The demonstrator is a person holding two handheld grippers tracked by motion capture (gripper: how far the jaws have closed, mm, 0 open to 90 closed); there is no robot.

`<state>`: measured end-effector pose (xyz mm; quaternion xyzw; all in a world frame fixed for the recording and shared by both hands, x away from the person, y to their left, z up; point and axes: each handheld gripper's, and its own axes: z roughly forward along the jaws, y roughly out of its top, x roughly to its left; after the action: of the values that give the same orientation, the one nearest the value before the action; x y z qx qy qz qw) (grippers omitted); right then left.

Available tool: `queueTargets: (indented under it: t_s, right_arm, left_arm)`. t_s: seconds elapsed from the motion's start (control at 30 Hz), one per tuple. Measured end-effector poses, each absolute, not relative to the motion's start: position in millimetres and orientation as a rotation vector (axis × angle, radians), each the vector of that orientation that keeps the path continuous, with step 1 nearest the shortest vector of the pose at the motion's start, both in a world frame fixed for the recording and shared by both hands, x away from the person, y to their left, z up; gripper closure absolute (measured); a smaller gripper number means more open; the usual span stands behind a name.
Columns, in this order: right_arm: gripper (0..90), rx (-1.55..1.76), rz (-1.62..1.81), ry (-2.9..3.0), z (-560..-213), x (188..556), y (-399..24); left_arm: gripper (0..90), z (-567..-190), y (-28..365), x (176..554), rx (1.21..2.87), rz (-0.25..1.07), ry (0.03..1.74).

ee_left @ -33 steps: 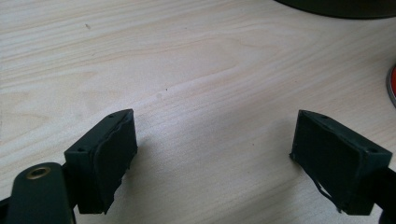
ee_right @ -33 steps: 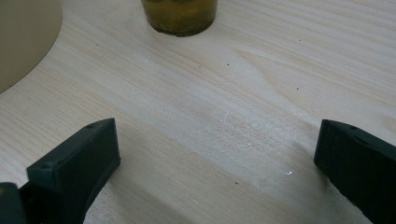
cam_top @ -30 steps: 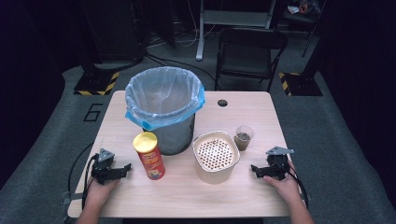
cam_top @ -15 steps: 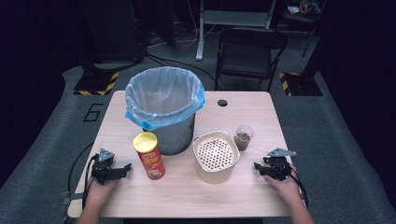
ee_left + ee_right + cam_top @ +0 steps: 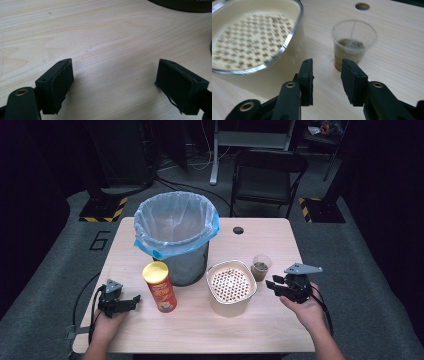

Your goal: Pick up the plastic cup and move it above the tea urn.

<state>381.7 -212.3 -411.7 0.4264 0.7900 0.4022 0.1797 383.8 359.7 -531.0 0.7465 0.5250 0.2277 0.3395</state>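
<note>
Right gripper [image 5: 274, 284] narrowed beside the plastic cup [image 5: 261, 267]; nothing held

Its jaws have just been closing and stand a small gap apart with only bare table [image 5: 260, 325] between them; the cup, holding brown liquid, stands upright just beyond the tips, untouched, right of the perforated bowl [image 5: 230, 284]; left gripper [image 5: 131, 300] rests near the red chip can [image 5: 159, 286], jaws wide apart over bare wood.

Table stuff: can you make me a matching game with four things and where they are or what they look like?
Things:
1. bin
2. chip can
3. small cup
4. bowl

Matches:
A. clear, with brown stuff inside
B. red with a yellow lid
C. lined with a blue bag
D. cream, dotted pattern inside

Pairs: 1-C, 2-B, 3-A, 4-D
</note>
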Motion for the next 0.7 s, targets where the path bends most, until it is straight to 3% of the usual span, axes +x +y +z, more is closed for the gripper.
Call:
queueTargets:
  t_s: [0.37,0.7]
  right_arm:
    - [54.4,1.165,1.192,2.294,-392.7,390.4,-184.1]
    - [67.1,1.127,1.106,2.383,-409.2,394.1,-163.3]
  left_arm:
    - [14.1,-530.9,359.7,383.7,1.945,0.593,1.366]
    - [14.1,-530.8,359.9,383.8,1.947,0.593,1.365]
